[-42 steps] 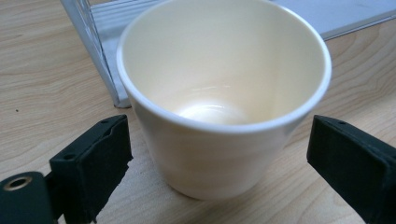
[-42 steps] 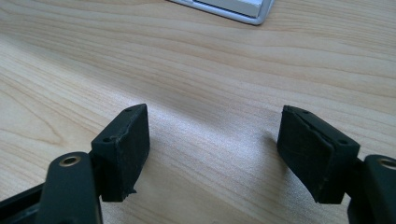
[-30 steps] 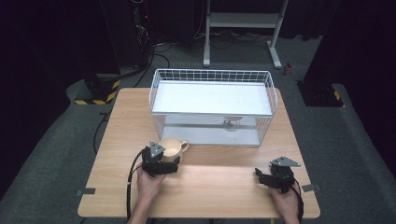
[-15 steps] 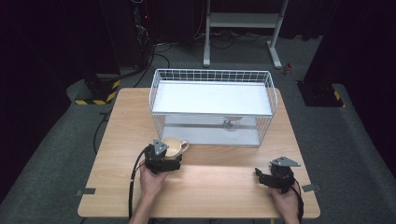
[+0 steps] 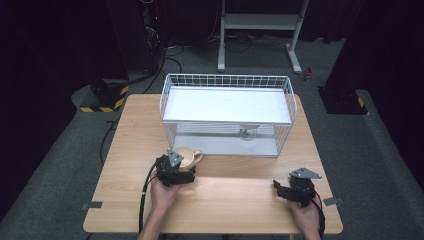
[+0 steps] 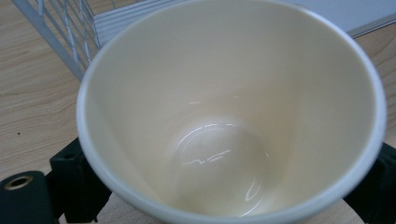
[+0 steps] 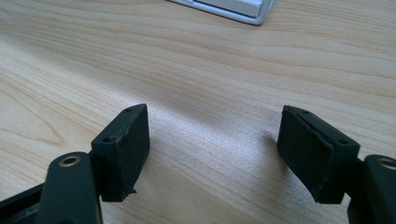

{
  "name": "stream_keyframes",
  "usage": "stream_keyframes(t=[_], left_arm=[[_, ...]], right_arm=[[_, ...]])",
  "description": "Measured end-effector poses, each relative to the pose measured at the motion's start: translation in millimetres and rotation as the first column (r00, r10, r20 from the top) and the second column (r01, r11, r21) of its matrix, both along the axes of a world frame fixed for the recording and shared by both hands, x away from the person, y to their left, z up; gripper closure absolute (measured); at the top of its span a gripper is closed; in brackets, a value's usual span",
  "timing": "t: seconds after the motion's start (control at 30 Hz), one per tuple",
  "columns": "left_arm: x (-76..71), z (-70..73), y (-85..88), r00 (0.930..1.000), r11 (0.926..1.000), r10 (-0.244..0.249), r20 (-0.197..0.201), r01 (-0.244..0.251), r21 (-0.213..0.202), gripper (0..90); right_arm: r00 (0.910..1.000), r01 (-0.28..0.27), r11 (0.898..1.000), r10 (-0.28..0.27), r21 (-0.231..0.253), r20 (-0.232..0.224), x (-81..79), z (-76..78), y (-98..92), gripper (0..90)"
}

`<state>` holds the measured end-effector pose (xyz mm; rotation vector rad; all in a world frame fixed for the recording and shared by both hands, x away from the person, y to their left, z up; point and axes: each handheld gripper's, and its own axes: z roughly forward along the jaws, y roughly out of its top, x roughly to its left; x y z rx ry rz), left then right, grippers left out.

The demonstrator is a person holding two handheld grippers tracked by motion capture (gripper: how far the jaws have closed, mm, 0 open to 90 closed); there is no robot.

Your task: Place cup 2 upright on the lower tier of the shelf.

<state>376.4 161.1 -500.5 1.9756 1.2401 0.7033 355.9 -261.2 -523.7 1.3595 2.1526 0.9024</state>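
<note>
The left gripper (image 5: pixel 176 170) has its jaws closed around the cream glazed ceramic mug (image 6: pixel 233 116), held between them just ahead of the hand, near the white wire basket (image 5: pixel 170 107). The mug's long axis seems tilted, mouth turned back toward the gripper's camera, handle pointing away toward the basket. Its glossy, tapering wall could probably slip from the jaws if lifted fast; the right gripper (image 7: pixel 212 154) rests with jaws apart, holding nothing.

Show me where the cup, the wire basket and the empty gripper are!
cup (image 6: pixel 219 154), left gripper view, on its inside bottom.
wire basket (image 5: pixel 165 97), high view, on its left rim.
right gripper (image 7: pixel 215 154), right gripper view, midway between its open jaws.
</note>
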Motion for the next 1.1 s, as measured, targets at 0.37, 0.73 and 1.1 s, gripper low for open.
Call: stream_keyframes(t=[0.37, 0.73, 1.1], left_arm=[[-1.1, 2.2, 1.5, 1.0000, 0.9993, -0.005, 0.005, 0.005, -0.036, 8.9], [-4.4, 4.4, -2.2, 0.9997, 0.9994, -0.023, 0.000, 0.023, -0.026, 9.0], [-5.5, 10.9, -8.4, 0.9991, 0.9982, -0.040, 0.015, 0.040, -0.044, 9.0]], right_arm=[[1.0000, 0.000, 1.000, 0.000, 0.000, 0.000, 0.0, 0.0, 0.0, 25.4], [1.0000, 0.000, 1.000, 0.000, 0.000, 0.000, 0.0, 0.0, 0.0, 25.4], [1.0000, 0.000, 1.000, 0.000, 0.000, 0.001, 0.0, 0.0, 0.0, 25.4]])
